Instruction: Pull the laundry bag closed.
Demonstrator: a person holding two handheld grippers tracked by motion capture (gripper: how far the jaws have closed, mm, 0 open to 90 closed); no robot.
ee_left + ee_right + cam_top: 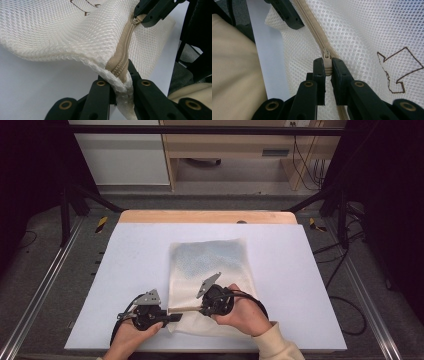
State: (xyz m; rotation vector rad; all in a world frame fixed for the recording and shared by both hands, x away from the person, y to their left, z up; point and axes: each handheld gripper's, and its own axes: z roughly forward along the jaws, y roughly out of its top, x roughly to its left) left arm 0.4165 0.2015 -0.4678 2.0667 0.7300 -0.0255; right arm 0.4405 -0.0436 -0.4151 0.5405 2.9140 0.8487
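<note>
A cream mesh bag [210, 265] lies flat in the middle of the white table [115, 270], its beige zipper [123, 47] running along the near edge. My left gripper [121, 75] is shut on the bag's near-left corner, at the end of the zipper, and lifts that edge a little. My right gripper [327, 65] is shut on the zipper pull [326, 55], a short way along the zipper from the left gripper [287, 13]. In the high view the left gripper [172, 317] and right gripper [202, 309] point toward each other at the bag's near edge.
A brown outline print [399, 72] marks the mesh. The person's cream sleeve [280, 345] comes in at the bottom right. Black frame posts [65, 210] and cables [345, 315] flank the table, and a wooden strip [207, 216] borders its far edge.
</note>
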